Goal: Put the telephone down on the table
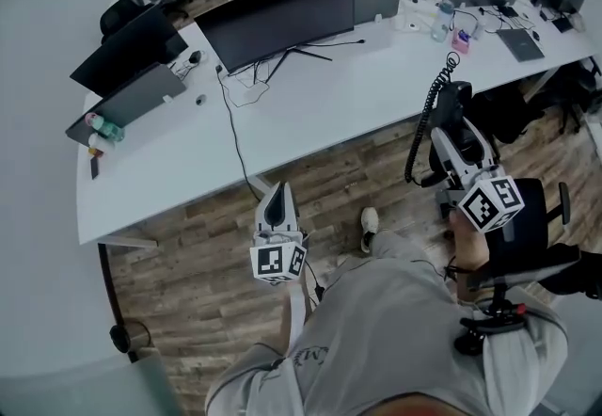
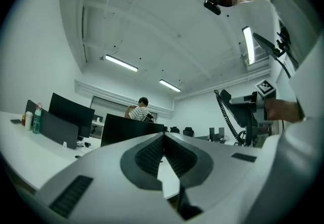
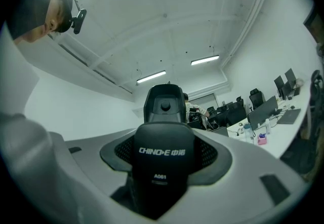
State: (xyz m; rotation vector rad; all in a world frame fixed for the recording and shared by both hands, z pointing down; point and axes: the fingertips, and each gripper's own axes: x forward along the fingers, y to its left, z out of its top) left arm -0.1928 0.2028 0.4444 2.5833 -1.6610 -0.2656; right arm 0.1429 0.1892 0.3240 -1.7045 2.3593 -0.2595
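A black telephone handset [image 1: 451, 104] with a coiled cord [image 1: 425, 119] is held upright in the air, above the wooden floor and just off the front edge of the white curved table [image 1: 320, 108]. My right gripper [image 1: 458, 143] is shut on it. In the right gripper view the handset [image 3: 162, 139] fills the space between the jaws, with its printed label facing the camera. My left gripper [image 1: 276, 207] hovers lower left over the floor with its jaws shut and nothing held [image 2: 163, 142]. The left gripper view shows the handset [image 2: 234, 109] off to its right.
On the table stand a large dark monitor [image 1: 282, 19], two more screens [image 1: 127, 52] at the left, a bottle [image 1: 442, 19], a pink item [image 1: 460, 40] and cables. A black office chair [image 1: 527, 216] is by my right side. A person [image 2: 137, 112] stands at a far desk.
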